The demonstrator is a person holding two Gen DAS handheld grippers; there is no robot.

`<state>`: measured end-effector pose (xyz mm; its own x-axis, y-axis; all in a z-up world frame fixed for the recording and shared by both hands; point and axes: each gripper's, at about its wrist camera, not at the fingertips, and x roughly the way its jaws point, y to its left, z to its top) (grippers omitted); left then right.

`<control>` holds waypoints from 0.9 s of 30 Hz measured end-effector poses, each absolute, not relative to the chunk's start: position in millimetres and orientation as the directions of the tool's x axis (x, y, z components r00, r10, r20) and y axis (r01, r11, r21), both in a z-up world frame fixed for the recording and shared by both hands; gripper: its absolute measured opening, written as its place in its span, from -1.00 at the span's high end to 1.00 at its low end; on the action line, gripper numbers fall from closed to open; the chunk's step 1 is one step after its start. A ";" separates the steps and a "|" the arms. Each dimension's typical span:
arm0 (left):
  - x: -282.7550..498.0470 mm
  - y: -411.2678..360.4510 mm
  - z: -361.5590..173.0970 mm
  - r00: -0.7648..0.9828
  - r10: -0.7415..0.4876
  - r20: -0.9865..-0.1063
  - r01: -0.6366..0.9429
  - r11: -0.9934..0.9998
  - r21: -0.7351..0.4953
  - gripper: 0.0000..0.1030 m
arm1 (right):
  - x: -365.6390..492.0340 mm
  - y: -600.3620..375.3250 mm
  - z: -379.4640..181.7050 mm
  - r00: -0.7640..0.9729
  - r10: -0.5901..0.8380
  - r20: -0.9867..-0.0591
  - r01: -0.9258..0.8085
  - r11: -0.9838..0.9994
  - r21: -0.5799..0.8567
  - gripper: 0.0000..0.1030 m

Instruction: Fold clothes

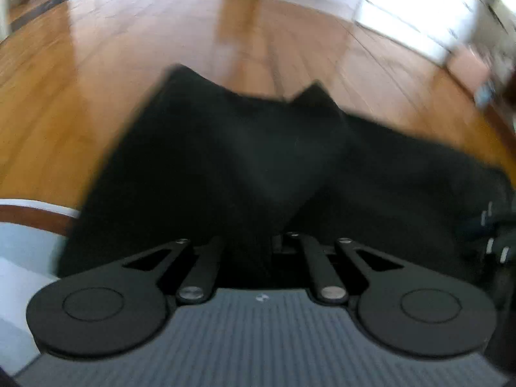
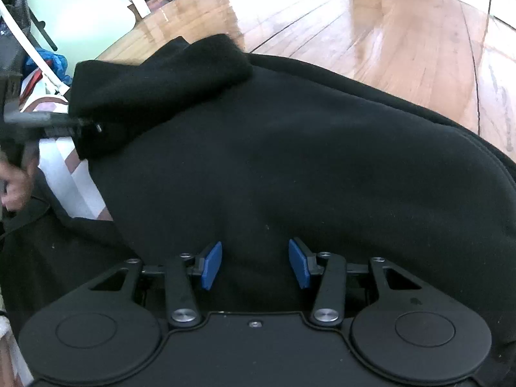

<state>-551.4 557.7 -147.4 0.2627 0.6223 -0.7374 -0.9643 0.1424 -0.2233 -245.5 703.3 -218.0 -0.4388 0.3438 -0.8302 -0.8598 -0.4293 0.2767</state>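
Observation:
A black garment (image 1: 245, 161) hangs blurred in front of my left gripper (image 1: 278, 240), which is shut on a fold of it; the cloth hides the fingertips. The right wrist view shows that left gripper (image 2: 79, 125) coming in from the left, pinching a thick folded end of the black garment (image 2: 274, 161) and holding it raised over the main body. My right gripper (image 2: 254, 264) hovers low over the middle of the spread cloth. It is open, and its blue pads (image 2: 211, 264) stand apart with only flat fabric beneath them.
Glossy wooden floor (image 2: 387, 38) stretches beyond the garment. A white surface with brown stripes (image 2: 64, 177) shows under the cloth at the left, also at the left edge as a striped surface (image 1: 32, 222). A person's hand (image 2: 16, 183) holds the left gripper. Blue and red items (image 2: 48, 64) lie at far left.

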 end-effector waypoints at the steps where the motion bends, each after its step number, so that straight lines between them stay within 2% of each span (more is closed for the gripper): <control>1: -561.0 557.4 -134.3 0.241 0.652 -0.719 -0.969 0.123 -0.213 0.93 | -242.3 703.7 -218.7 -0.450 0.344 -0.824 -0.860 -0.416 0.296 0.00; 6: -641.3 547.0 -83.1 -0.044 0.834 -0.549 -0.961 -0.185 -0.204 0.94 | -223.7 701.6 -224.8 -0.522 0.363 -0.772 -0.841 -0.373 0.392 0.00; 9: -692.8 531.8 -66.3 -0.309 0.851 -0.423 -0.883 -0.423 -0.205 0.86 | -226.4 698.8 -224.2 -0.507 0.372 -0.778 -0.851 -0.359 0.384 0.00; 10: -703.8 523.6 -69.3 -0.395 0.833 -0.388 -0.850 -0.491 -0.191 0.57 | -230.1 698.2 -223.3 -0.492 0.373 -0.787 -0.859 -0.357 0.368 -0.01; 11: -714.7 514.3 -75.8 -0.470 0.804 -0.363 -0.811 -0.556 -0.182 0.10 | -235.1 697.6 -221.8 -0.473 0.372 -0.799 -0.866 -0.363 0.344 -0.03; 12: -724.1 506.4 -84.4 -0.516 0.776 -0.362 -0.777 -0.602 -0.185 -0.09 | -239.1 697.5 -220.1 -0.457 0.370 -0.809 -0.870 -0.376 0.319 -0.04; 13: -731.1 500.9 -93.2 -0.529 0.757 -0.384 -0.756 -0.626 -0.191 -0.25 | -243.1 697.1 -219.2 -0.443 0.368 -0.817 -0.872 -0.390 0.297 -0.07; 16: -750.3 491.9 -120.6 -0.452 0.715 -0.534 -0.752 -0.627 -0.203 -0.25 | -248.8 697.4 -218.5 -0.426 0.360 -0.830 -0.871 -0.412 0.268 -0.09; 21: -747.9 517.8 -138.7 -0.268 0.662 -0.700 -0.770 -0.584 -0.257 -0.25 | -245.3 697.5 -220.3 -0.441 0.364 -0.821 -0.871 -0.396 0.292 -0.10; 23: -739.0 503.4 -142.1 -0.228 0.640 -0.734 -0.748 -0.598 -0.289 -0.25 | -250.6 695.1 -221.3 -0.422 0.375 -0.826 -0.880 -0.388 0.274 -0.10; 27: -731.5 485.5 -137.4 -0.205 0.643 -0.738 -0.758 -0.581 -0.296 -0.30 | -262.6 688.6 -220.2 -0.359 0.413 -0.837 -0.906 -0.370 0.206 -0.13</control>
